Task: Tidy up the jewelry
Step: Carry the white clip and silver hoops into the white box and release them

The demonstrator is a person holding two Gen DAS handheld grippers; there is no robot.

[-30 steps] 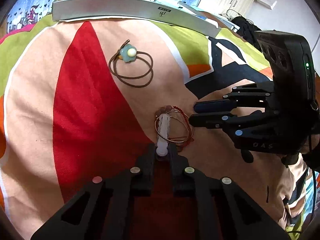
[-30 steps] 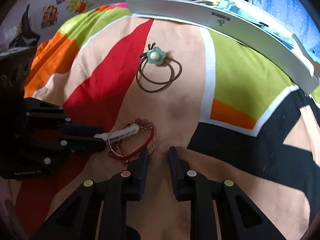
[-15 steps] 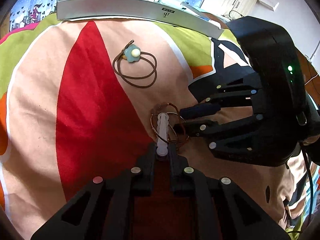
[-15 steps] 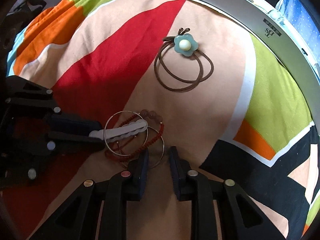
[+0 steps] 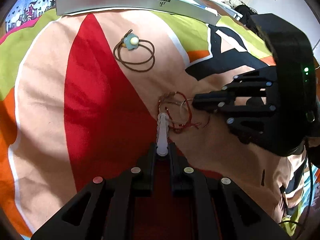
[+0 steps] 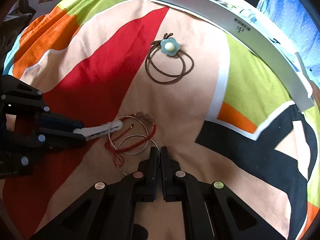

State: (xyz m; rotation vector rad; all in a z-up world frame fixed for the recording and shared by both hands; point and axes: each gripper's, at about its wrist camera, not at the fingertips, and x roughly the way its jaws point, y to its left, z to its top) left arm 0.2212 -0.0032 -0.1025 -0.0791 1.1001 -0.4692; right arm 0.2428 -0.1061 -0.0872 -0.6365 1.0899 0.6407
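A small jewelry pile lies on the bright bedspread: two thin metal bangles point(image 6: 133, 145), a red cord bracelet point(image 6: 140, 142) and a few pink beads point(image 6: 147, 118). My right gripper point(image 6: 159, 153) is shut on the near edge of one metal bangle. My left gripper point(image 5: 162, 149) is shut on a white wavy hair clip point(image 5: 162, 132), whose tip reaches into the pile point(image 5: 177, 112). In the right wrist view the left gripper point(image 6: 79, 133) comes in from the left with the clip point(image 6: 100, 129). The right gripper point(image 5: 195, 102) touches the pile from the right.
A brown hair tie with a blue flower point(image 6: 170, 68) lies farther back on the spread, also in the left wrist view as the hair tie point(image 5: 134, 56). A long silver box point(image 5: 130, 0) runs along the far edge. A person's hand holds the right gripper's black body point(image 5: 290, 84).
The right gripper came in on the pile and its fingers went from open to shut on a bangle's edge. The pile shifted slightly. The left gripper still holds the clip.
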